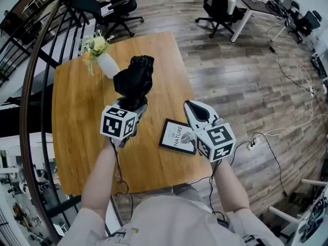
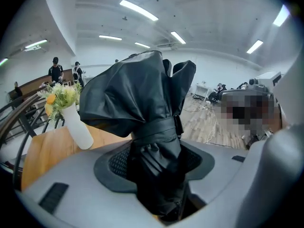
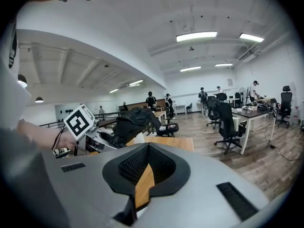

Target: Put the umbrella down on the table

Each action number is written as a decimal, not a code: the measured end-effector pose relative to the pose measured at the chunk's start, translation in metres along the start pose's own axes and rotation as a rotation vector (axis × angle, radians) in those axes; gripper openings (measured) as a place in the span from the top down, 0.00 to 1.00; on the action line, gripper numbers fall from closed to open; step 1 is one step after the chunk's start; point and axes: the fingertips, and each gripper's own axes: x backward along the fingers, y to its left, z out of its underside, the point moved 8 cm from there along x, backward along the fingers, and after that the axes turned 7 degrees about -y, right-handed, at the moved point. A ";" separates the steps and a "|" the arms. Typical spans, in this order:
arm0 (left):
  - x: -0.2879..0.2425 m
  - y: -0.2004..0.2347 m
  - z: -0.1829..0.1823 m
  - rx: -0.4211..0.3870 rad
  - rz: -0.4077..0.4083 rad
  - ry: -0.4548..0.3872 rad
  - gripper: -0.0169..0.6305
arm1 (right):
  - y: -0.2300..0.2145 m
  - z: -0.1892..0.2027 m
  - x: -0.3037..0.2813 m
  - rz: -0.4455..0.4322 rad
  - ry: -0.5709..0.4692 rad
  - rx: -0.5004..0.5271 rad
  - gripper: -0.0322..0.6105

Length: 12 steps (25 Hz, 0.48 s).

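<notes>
- L claw (image 2: 154,161) pinches folded black umbrella (image 2: 137,94): crumpled glossy fabric, strap-bound.
- R claw (image 3: 148,148) pressed together, empty; ribbed dark pads (image 3: 129,167).
- Rectangular wood-grain worktop (image 1: 77,111) below.

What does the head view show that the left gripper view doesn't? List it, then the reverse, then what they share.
Head view only: the framed picture and the right hand-held gripper. Left gripper view only: the strap round the umbrella and ceiling lights. Both: the umbrella clamped in the left hand-held gripper, the flower vase, the table.
</notes>
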 end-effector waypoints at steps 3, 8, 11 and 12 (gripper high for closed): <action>-0.027 -0.002 0.014 -0.024 0.000 0.056 0.58 | -0.009 0.016 -0.008 -0.013 0.031 0.005 0.91; -0.077 0.009 0.038 0.013 0.016 0.136 0.58 | -0.018 0.048 -0.038 -0.022 0.108 0.029 0.91; -0.101 0.018 0.051 0.016 0.021 0.190 0.58 | -0.025 0.066 -0.056 -0.023 0.137 -0.006 0.91; -0.108 0.019 0.056 0.015 0.022 0.206 0.58 | -0.027 0.072 -0.060 -0.023 0.147 -0.016 0.91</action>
